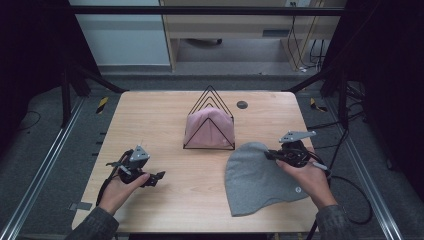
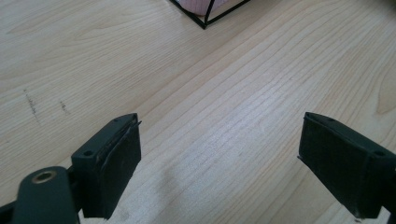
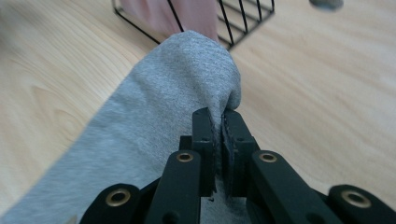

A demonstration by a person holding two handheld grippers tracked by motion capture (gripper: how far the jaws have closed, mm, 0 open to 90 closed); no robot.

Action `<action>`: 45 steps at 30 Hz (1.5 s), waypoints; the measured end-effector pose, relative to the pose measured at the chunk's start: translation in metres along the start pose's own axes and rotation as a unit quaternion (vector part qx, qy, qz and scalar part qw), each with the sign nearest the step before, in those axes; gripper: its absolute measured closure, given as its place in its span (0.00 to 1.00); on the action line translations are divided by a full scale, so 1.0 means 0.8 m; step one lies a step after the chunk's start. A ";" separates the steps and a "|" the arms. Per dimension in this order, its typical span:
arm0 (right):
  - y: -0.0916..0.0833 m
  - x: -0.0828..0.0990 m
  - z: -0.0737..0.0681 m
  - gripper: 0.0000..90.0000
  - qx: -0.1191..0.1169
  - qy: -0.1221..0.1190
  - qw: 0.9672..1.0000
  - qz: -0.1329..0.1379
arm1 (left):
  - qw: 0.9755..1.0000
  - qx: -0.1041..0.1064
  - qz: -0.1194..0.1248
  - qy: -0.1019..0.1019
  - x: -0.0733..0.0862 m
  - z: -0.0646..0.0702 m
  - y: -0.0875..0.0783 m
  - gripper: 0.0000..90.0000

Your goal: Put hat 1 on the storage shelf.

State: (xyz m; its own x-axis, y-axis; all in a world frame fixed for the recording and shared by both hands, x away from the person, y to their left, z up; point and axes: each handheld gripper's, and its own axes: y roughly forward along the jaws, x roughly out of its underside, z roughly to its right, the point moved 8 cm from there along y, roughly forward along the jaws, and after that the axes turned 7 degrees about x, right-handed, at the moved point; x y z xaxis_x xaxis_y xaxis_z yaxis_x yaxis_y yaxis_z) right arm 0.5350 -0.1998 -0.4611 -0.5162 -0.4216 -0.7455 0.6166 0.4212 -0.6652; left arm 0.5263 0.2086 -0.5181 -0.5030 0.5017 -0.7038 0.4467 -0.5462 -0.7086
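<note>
A grey beanie lies flat on the right half of the wooden table. My right gripper is shut on the beanie's upper right edge; in the right gripper view the grey cloth bunches up between the closed jaws of that gripper. A pink cloth sits inside a black wire rack at the table's middle. My left gripper rests low over the table's left front, open, with bare wood between its fingertips.
A small dark round disc lies on the table behind the rack. Black frame posts stand at the table's left and right sides, and cables run along the floor at the right.
</note>
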 end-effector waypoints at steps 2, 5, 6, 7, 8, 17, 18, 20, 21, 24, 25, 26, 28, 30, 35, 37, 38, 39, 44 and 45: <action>-0.013 -0.012 -0.008 0.95 -0.002 -0.010 1.000 0.015 | 1.000 0.001 0.000 0.001 0.000 0.001 0.000 0.14; -0.034 -0.032 -0.019 0.95 -0.004 -0.025 0.999 0.037 | 1.000 0.004 0.002 0.002 -0.001 0.002 0.000 0.14; -0.045 -0.044 -0.025 0.95 -0.003 -0.034 0.998 0.049 | 1.000 0.005 0.003 0.002 -0.001 0.002 0.000 0.14; -0.045 -0.044 -0.025 0.95 -0.003 -0.034 0.998 0.049 | 1.000 0.006 0.004 0.003 -0.002 0.003 0.000 0.14; -0.052 -0.053 -0.028 0.95 -0.002 -0.039 0.998 0.058 | 1.000 0.007 0.006 0.002 -0.002 0.004 0.000 0.14; -0.077 -0.100 -0.048 0.95 -0.004 -0.066 0.993 0.097 | 1.000 0.011 0.009 0.005 -0.003 0.006 0.000 0.14; -0.077 -0.106 -0.053 0.95 -0.005 -0.071 0.992 0.100 | 1.000 0.011 0.009 0.005 -0.003 0.006 0.000 0.14; -0.077 -0.112 -0.057 0.95 -0.007 -0.074 0.992 0.102 | 1.000 0.011 0.010 0.005 -0.004 0.006 0.000 0.14; -0.077 -0.112 -0.057 0.95 -0.007 -0.074 0.992 0.102 | 1.000 0.011 0.010 0.005 -0.004 0.006 0.000 0.14; -0.078 -0.122 -0.065 0.95 -0.008 -0.080 0.991 0.107 | 1.000 0.013 0.011 0.007 -0.004 0.007 -0.001 0.14; -0.079 -0.125 -0.067 0.95 -0.010 -0.083 0.991 0.108 | 1.000 0.014 0.013 0.007 -0.005 0.008 -0.001 0.14; -0.079 -0.125 -0.067 0.95 -0.010 -0.083 0.991 0.108 | 1.000 0.014 0.013 0.007 -0.005 0.008 -0.001 0.14; -0.082 -0.129 -0.070 0.95 -0.011 -0.087 0.990 0.111 | 1.000 0.015 0.014 0.008 -0.005 0.008 -0.001 0.14; -0.088 -0.137 -0.075 0.95 -0.012 -0.091 0.989 0.117 | 1.000 0.015 0.013 0.008 -0.005 0.008 -0.002 0.14; -0.093 -0.146 -0.077 0.95 -0.010 -0.094 0.988 0.120 | 1.000 0.013 0.020 0.007 -0.012 0.009 -0.005 0.14; -0.096 -0.153 -0.079 0.95 -0.009 -0.098 0.987 0.124 | 1.000 0.012 0.022 0.015 -0.018 0.012 -0.008 0.14; -0.098 -0.156 -0.080 0.95 -0.011 -0.098 0.987 0.125 | 1.000 0.012 0.023 0.016 -0.022 0.013 -0.010 0.14; -0.101 -0.162 -0.082 0.95 -0.011 -0.103 0.986 0.128 | 0.999 0.014 0.028 0.018 -0.027 0.015 -0.012 0.14; -0.106 -0.178 -0.090 0.95 -0.011 -0.114 0.985 0.132 | 0.999 0.018 0.039 0.026 -0.049 0.020 -0.023 0.14; -0.106 -0.178 -0.090 0.95 -0.011 -0.114 0.985 0.132 | 0.999 0.020 0.041 0.028 -0.054 0.021 -0.025 0.14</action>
State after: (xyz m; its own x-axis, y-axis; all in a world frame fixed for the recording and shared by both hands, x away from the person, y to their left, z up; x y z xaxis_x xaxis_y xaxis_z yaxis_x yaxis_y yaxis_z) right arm 0.5137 -0.1180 -0.3020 -0.1916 -0.4640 -0.8648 0.6965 0.5565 -0.4529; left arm 0.5267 0.1869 -0.4724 -0.4239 0.4905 -0.7614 0.4540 -0.6123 -0.6473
